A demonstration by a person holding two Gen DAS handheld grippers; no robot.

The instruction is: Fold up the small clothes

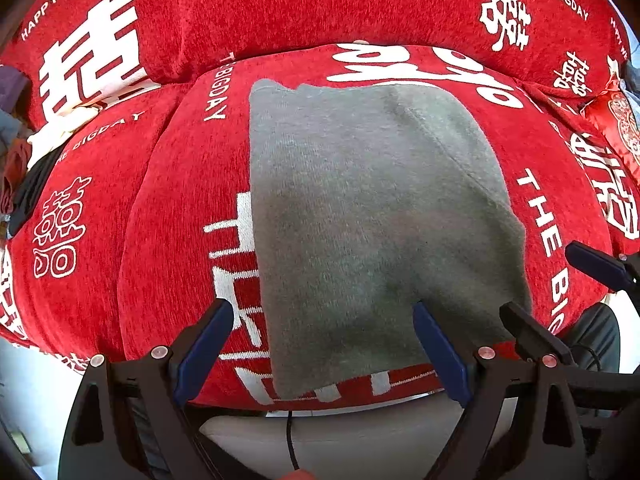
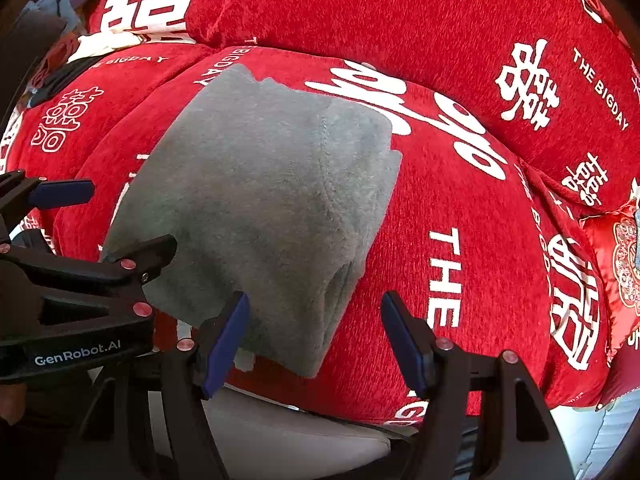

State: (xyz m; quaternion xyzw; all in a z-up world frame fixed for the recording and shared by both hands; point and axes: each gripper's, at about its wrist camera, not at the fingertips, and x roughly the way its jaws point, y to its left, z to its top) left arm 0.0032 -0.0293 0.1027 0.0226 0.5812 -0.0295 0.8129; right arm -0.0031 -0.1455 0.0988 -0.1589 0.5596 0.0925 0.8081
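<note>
We hold both grippers above a grey garment [image 1: 360, 208] lying folded on the red printed cushion [image 1: 180, 184] — its near edge at the cushion's front. Our left gripper [image 1: 324, 344] gapes wide, empty; our right gripper [image 2: 316, 340] stands open too, clasping nothing — just over the cloth's right corner.

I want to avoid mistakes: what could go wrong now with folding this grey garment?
1. The grey garment lies near the front edge of the rounded red cushion; a tug might slide it off.
2. The left gripper and right gripper, both open, hover close together and might collide.
</note>
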